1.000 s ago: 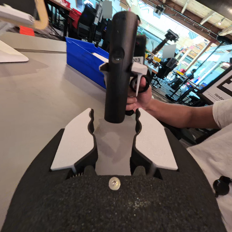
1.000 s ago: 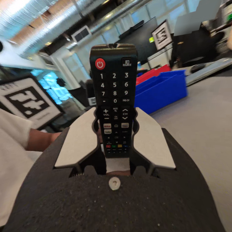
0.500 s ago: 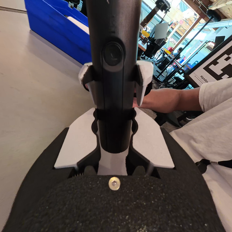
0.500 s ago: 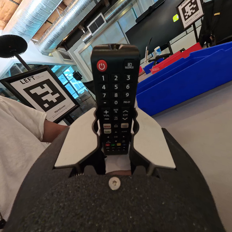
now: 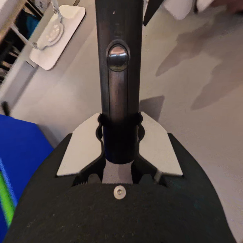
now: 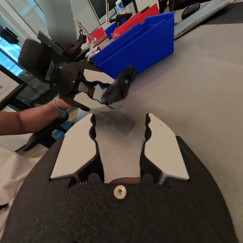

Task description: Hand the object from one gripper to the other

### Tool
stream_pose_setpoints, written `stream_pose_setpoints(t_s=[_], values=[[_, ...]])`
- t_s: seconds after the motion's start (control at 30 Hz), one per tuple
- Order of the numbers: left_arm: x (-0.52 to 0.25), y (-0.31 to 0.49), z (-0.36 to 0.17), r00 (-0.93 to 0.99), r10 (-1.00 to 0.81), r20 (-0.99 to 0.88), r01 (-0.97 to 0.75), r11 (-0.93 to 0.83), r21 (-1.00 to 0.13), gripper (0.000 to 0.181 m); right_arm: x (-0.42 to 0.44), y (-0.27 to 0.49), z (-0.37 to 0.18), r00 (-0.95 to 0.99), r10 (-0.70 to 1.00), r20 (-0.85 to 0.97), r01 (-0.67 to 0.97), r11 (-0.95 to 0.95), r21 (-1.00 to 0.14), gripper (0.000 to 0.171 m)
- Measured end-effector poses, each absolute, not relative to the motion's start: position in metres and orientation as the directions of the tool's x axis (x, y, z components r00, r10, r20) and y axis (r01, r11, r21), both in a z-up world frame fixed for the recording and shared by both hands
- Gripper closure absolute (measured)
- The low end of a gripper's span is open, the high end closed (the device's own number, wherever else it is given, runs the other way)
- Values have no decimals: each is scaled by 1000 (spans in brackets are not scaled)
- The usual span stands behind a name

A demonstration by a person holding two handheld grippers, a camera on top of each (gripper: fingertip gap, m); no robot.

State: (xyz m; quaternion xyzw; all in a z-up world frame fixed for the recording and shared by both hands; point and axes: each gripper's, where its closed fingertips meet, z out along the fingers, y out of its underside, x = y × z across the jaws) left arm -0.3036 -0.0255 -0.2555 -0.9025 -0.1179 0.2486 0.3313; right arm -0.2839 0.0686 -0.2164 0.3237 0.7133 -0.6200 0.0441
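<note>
The remote control (image 5: 119,85) ran off the top edge of the left wrist view, its button face turned away. The right gripper (image 5: 174,9) showed there only as a blurred piece at the upper edge. In the right wrist view, motion blur smeared the remote. The blue bin (image 5: 15,151) was cut by the left border.
</note>
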Motion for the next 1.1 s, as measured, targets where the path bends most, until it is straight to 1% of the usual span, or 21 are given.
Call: stream_pose_setpoints(t_s=[0.07, 0.2, 0.3, 0.37, 0.53, 0.6, 0.73, 0.83, 0.87, 0.93, 0.97, 1.0, 1.03, 1.1], values=[[-303, -22, -257, 816, 320, -481, -26, -811, -584, 130, -282, 69, -213, -782, 388, -488, 528, -2, -849, 100], [-298, -10, -258, 779, 251, -575, -100, -855, -509, 130, -281, 72, -218, -776, 439, -453, 512, 20, -859, 95], [-297, -3, -253, 770, 232, -594, -135, -851, -508, 130, -284, 79, -221, -745, 441, -501, 542, -39, -840, 99], [-297, 1, -251, 763, 222, -607, -154, -849, -505, 130, -289, 85, -223, -721, 438, -537, 561, -84, -823, 105], [-289, 13, -236, 686, 162, -709, -268, -850, -454, 130, -296, 99, -227, -704, 473, -530, 549, -111, -828, 104], [-283, 16, -227, 635, 140, -760, -326, -843, -428, 130, -298, 102, -230, -694, 478, -538, 559, -113, -821, 101], [-272, 19, -209, 536, 118, -836, -401, -836, -375, 130, -299, 102, -231, -689, 424, -588, 594, -135, -793, 95], [-265, 19, -202, 490, 104, -865, -437, -829, -347, 130, -292, 96, -219, -738, 341, -582, 573, -139, -808, 94], [-263, 19, -202, 485, 89, -870, -448, -829, -335, 130, -286, 92, -214, -757, 290, -585, 577, -124, -807, 96], [-260, 20, -206, 464, 56, -884, -471, -830, -299, 131, -272, 84, -208, -792, 190, -580, 576, -83, -813, 113], [-259, 20, -209, 462, 35, -886, -474, -835, -280, 131, -269, 82, -206, -802, 173, -571, 569, -71, -820, 119], [-259, 20, -211, 456, 27, -890, -478, -836, -270, 131, -267, 80, -209, -806, 174, -566, 567, -48, -822, 131], [-259, 19, -213, 459, 27, -888, -475, -837, -271, 131, -263, 79, -210, -813, 153, -561, 565, -17, -825, 138], [-262, 17, -216, 475, 40, -879, -467, -836, -290, 131, -260, 77, -209, -812, 136, -568, 574, 3, -819, 141]])
